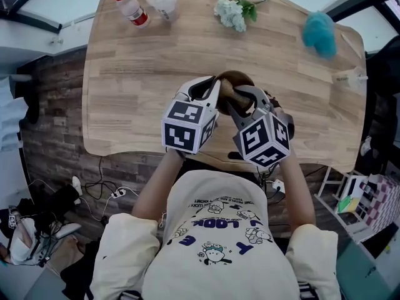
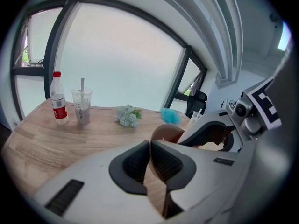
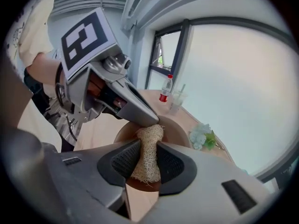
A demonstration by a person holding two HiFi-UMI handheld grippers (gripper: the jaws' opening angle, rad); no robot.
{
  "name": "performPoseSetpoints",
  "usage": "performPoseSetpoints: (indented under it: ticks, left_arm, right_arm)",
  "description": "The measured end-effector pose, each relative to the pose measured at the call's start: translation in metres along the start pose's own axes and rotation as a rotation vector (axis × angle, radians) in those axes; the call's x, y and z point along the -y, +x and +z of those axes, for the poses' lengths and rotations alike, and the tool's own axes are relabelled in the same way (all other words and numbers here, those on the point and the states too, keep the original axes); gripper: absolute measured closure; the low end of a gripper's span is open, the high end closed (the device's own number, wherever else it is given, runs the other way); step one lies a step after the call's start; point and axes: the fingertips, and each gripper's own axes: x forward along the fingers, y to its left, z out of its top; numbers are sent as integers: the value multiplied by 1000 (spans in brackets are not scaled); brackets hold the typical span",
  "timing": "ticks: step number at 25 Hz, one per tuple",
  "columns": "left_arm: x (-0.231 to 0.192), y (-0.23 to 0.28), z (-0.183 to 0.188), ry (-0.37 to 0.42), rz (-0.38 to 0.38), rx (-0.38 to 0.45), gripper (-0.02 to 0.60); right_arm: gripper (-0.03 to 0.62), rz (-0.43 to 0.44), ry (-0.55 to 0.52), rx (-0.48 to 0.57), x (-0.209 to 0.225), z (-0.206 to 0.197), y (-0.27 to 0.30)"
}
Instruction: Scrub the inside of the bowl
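table (image 1: 137, 61): everything else is set on or above it.
far edge, l to r: bottle (image 1: 131, 8) is stood near the l corner, w/ cup (image 1: 162, 0) just beside it on its r; flowers (image 1: 231, 12) are laid further r, past centre.
duster (image 1: 320, 33): laid near the far r corner, well apart from flowers.
bowl (image 1: 236, 80): found abt mid-table, nearer the near edge, in front of flowers.
l gripper (image 2: 150, 146): placed at bowl's l side; bowl's rim is caught btwn its jaws.
r gripper (image 3: 148, 147): placed at bowl's r side, just beside l gripper.
scrubber (image 3: 147, 160): pinched btwn r gripper's jaws; its tip is set over bowl's opening, close by l gripper.
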Motion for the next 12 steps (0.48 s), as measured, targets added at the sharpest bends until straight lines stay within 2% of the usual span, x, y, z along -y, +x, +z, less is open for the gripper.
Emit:
performPoseSetpoints:
  ticks: [5, 12]
  left_arm:
    - [-6, -2, -5, -49, -34, -29, 538]
    - [-10, -2, -10, -39, -36, -63, 538]
  right_arm:
    - [479, 54, -127, -3, -11, 2, 0]
    - [482, 113, -282, -7, -22, 0, 3]
